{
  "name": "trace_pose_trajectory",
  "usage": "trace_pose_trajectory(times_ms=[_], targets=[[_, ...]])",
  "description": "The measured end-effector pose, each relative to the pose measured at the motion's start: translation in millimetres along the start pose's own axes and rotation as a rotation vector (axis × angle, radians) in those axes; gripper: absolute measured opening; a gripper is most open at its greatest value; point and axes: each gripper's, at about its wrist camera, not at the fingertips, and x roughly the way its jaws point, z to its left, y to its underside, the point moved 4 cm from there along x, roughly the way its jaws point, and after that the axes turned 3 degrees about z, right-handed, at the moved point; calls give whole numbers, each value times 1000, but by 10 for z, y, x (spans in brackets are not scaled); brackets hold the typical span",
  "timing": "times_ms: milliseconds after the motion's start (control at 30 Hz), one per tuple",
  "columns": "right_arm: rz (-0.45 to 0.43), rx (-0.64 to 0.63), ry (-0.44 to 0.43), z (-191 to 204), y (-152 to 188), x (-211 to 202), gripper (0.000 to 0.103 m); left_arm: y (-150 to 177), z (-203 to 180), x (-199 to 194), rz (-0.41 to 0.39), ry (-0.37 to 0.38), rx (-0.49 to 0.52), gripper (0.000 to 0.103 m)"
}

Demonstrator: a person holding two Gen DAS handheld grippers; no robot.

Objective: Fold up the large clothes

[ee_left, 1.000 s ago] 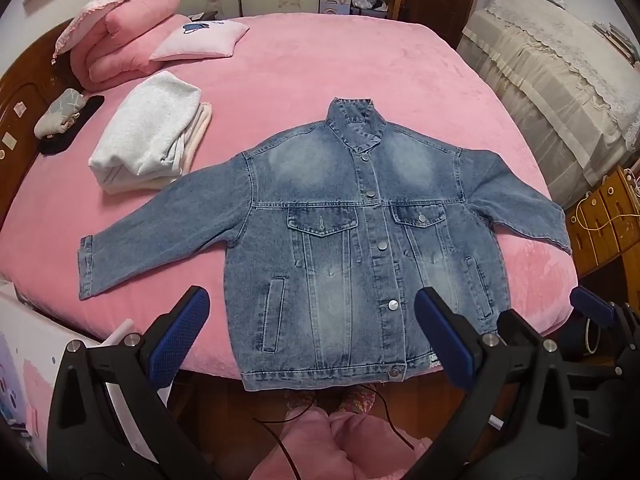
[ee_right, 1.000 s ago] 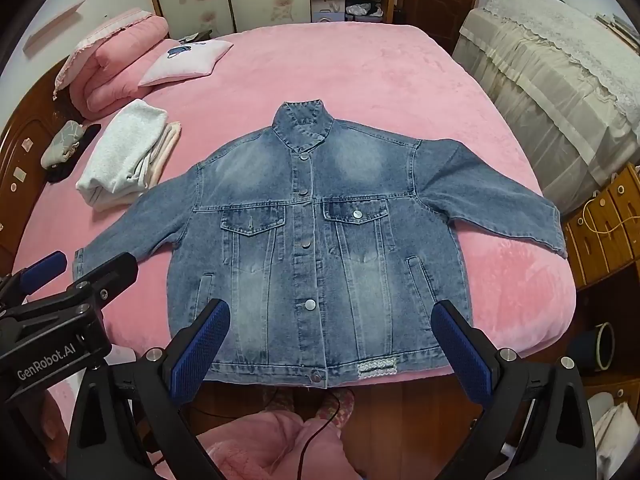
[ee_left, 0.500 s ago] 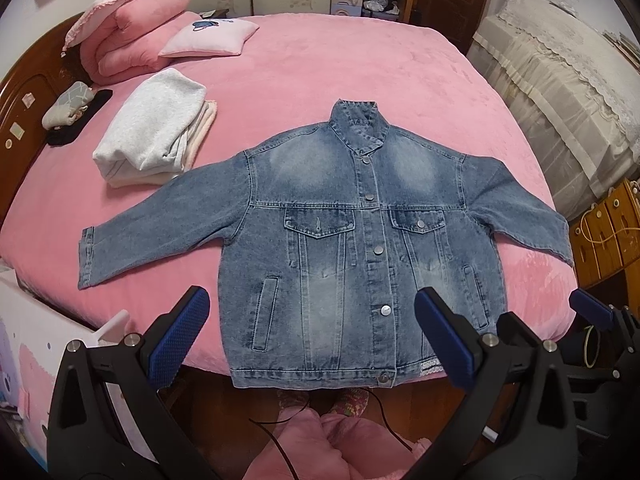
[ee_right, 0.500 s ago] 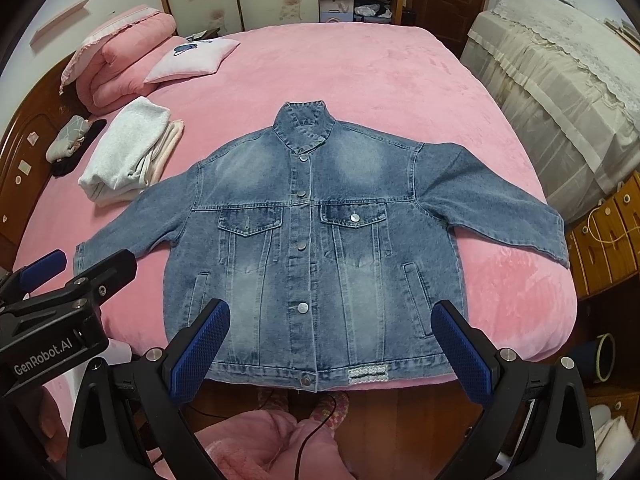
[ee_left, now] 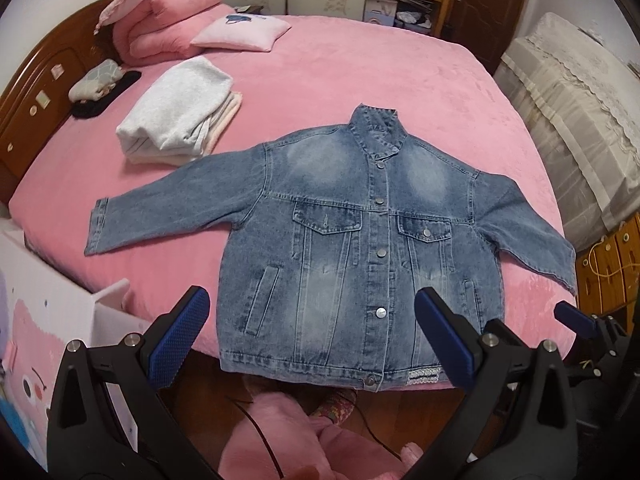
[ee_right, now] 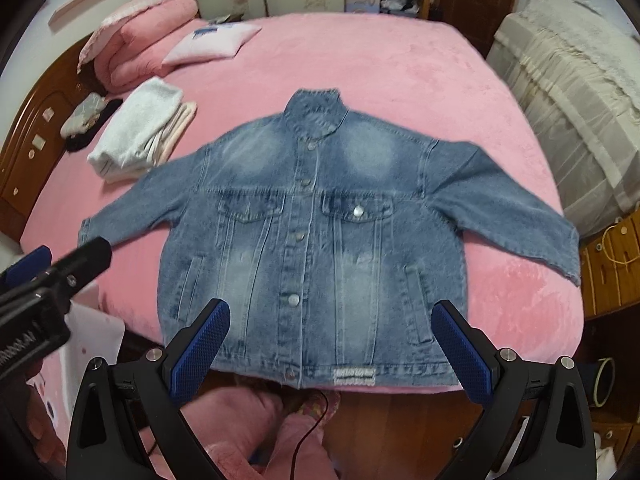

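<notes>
On pink bed (ee_left: 360,80), denim jacket (ee_left: 360,248) flat, buttoned

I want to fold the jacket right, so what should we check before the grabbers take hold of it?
1. Blue denim jacket lying flat, front up, buttoned: ok.
2. Both sleeves spread out to the sides, not tucked under: ok.
3. Left gripper open with nothing in it: ok.
4. Right gripper open with nothing in it: ok.
5. Folded white clothes pile apart from the jacket's sleeve: ok, though close to it.
6. Jacket's bottom hem fully on the pink bed cover: not ok, it hangs slightly past the bed's near edge.
</notes>
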Motion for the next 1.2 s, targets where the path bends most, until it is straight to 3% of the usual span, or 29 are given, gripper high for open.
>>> trace_pose_trajectory(times_ms=[400,700,967,1200], targets=[[41,-58,-40,192,-72,321,102,-53,433,201,80,-73,-183,102],[85,-75,-20,398,-305,503,102,-65,1057,518,154,-113,-353,102],[210,-41,27,820,-466,923,102,-140,2135,966,221,-121,-565,101],[352,68,105,1280,-528,1416,102,-447,3463,1578,273,-105,-741,101]])
